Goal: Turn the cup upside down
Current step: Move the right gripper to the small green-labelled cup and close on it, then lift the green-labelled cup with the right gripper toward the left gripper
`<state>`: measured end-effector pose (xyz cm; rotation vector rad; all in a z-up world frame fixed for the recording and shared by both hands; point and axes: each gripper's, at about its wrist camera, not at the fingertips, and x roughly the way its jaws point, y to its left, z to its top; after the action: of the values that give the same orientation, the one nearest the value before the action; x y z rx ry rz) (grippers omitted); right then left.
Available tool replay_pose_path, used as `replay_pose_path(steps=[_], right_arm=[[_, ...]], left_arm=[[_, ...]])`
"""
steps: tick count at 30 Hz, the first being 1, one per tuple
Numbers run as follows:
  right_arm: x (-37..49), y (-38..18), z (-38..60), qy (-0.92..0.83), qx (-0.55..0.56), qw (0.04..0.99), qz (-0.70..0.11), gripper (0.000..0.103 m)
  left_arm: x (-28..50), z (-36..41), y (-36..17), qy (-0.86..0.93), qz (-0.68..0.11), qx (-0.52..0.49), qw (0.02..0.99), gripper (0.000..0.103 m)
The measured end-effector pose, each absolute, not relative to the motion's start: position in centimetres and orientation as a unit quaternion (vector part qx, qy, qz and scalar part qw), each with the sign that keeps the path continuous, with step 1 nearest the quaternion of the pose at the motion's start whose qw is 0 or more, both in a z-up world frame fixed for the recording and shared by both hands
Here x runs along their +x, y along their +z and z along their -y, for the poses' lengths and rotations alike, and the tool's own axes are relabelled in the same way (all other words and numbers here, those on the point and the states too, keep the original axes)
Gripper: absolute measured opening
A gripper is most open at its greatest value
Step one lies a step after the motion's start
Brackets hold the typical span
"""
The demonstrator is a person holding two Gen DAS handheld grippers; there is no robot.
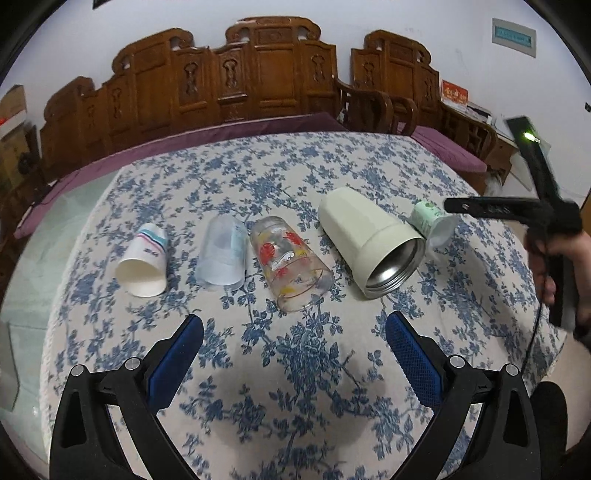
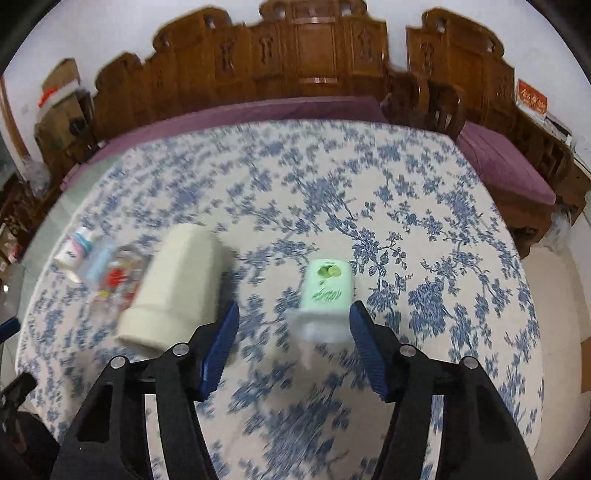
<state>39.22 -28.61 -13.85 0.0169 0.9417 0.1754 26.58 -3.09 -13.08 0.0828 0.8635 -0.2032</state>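
On the tablecloth (image 1: 295, 177), seemingly five cups (image 1: 373, 240) lying.

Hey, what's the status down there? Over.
Left gripper open, holding nothing. Right gripper open, closing on the green cup, which lies on its side. Cream flask close beside it; path otherwise unobstructed. Over.

Round table (image 1: 295, 177) under blue-flowered cloth (image 2: 369, 177); behind it a carved wooden bench (image 1: 258, 74) with purple cushion (image 2: 240, 110) — white wall (image 1: 424, 22), boxes (image 2: 61, 92) stacked far left.
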Motion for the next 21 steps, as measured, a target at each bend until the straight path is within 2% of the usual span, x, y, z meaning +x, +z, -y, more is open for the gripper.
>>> replay_pose_path(steps=[11,12,21], right_arm=[[46.9,-19.0,29.5,0.049,0.002,0.832,-0.552,0.056],[47.0,-19.4,29.4,0.050,0.001,0.827,-0.561,0.051],[43.1,-18.2,29.8,0.053,0.013,0.826,-0.561,0.049]], left_arm=[[27.2,2.5,-15.8,-0.116,-0.435,0.033,0.892,0.095],[27.1,2.5,-15.9,-0.117,-0.435,0.033,0.892,0.095],[25.2,2.1,-15.1,-0.120,-0.426,0.021,0.896,0.095]])
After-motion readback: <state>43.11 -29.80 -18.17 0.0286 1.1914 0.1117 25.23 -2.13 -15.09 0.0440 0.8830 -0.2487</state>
